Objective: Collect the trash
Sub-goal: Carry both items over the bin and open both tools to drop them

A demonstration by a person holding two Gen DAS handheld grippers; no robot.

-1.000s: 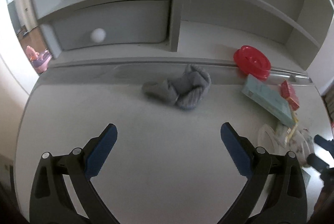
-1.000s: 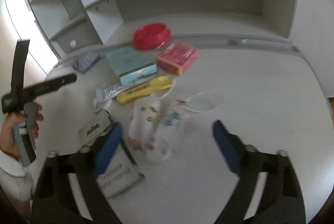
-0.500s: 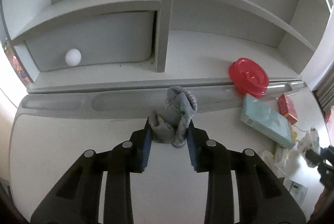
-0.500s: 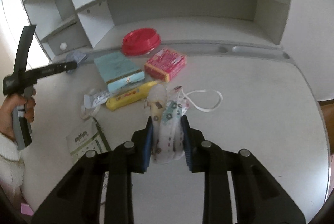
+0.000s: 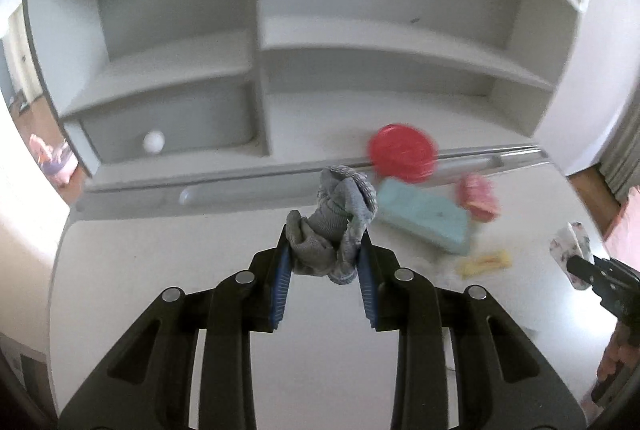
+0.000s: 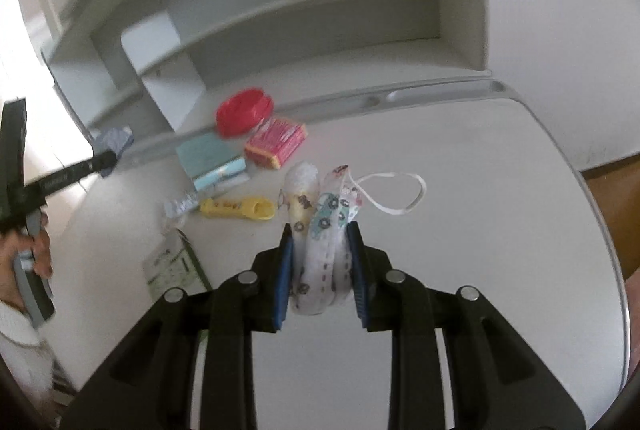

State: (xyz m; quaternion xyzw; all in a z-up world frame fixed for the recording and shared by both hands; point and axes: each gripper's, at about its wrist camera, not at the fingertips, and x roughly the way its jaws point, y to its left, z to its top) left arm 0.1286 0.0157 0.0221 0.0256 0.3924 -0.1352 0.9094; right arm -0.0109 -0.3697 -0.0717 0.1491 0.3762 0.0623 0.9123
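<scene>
Left gripper [image 5: 325, 262]: clamped on grey sock [image 5: 334, 230], soft, light; pinch the bunched middle.
Right gripper [image 6: 319, 262]: clamped on patterned face mask [image 6: 320, 250], limp, loop dangling.

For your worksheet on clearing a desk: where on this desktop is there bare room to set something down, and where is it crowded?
Free: the desk right of the white loop, and its left part below the groove. Crowded: around the red lid, red packet, teal box and yellow wrapper.
</scene>
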